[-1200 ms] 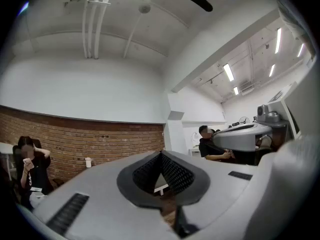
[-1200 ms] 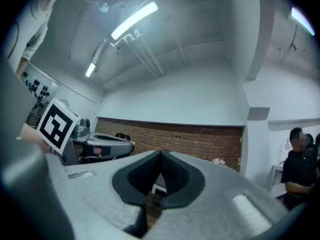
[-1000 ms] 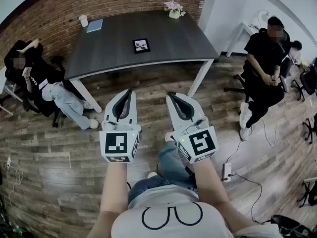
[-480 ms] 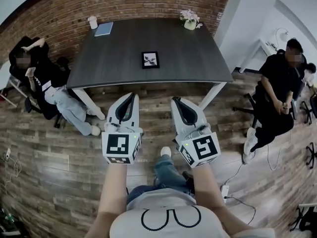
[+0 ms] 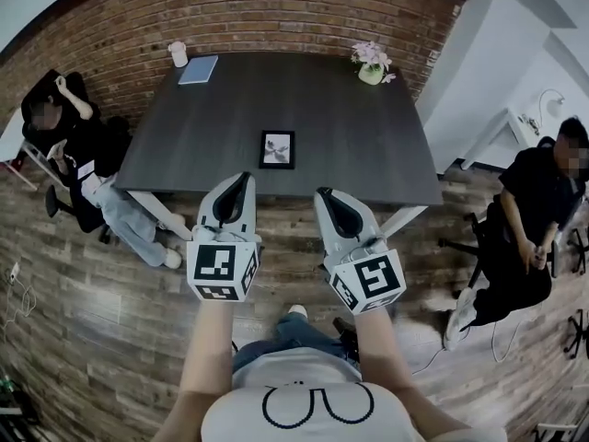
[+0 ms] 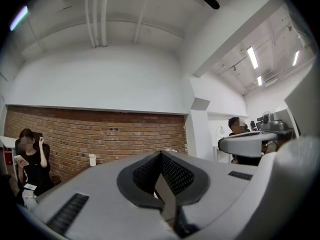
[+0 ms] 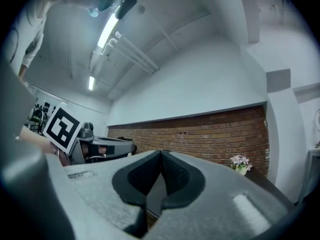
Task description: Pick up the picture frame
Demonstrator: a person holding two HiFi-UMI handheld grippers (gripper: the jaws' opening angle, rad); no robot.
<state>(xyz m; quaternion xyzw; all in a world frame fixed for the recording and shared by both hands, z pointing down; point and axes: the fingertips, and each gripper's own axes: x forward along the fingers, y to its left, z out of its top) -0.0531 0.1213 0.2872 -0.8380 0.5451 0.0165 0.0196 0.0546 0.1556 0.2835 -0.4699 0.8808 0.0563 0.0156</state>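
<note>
A small black picture frame point(image 5: 277, 149) lies flat near the front middle of the dark table point(image 5: 368, 145). In the head view my left gripper point(image 5: 242, 179) and right gripper point(image 5: 322, 194) are held side by side, level, their tips at the table's near edge, short of the frame. Both are shut with nothing between the jaws. In the left gripper view the shut left gripper point(image 6: 161, 154) faces the brick wall; in the right gripper view the shut right gripper point(image 7: 160, 153) does too. The frame is hidden in both gripper views.
A flower pot point(image 5: 371, 66), a white cup point(image 5: 178, 53) and a blue notebook point(image 5: 199, 69) sit at the table's far edge. One person sits at the left point(image 5: 69, 141), another at the right point(image 5: 538, 210). A brick wall point(image 5: 258, 17) stands behind.
I have walked towards the table: it and the frame have come nearer and lower in the head view. Both grippers stay shut and side by side.
</note>
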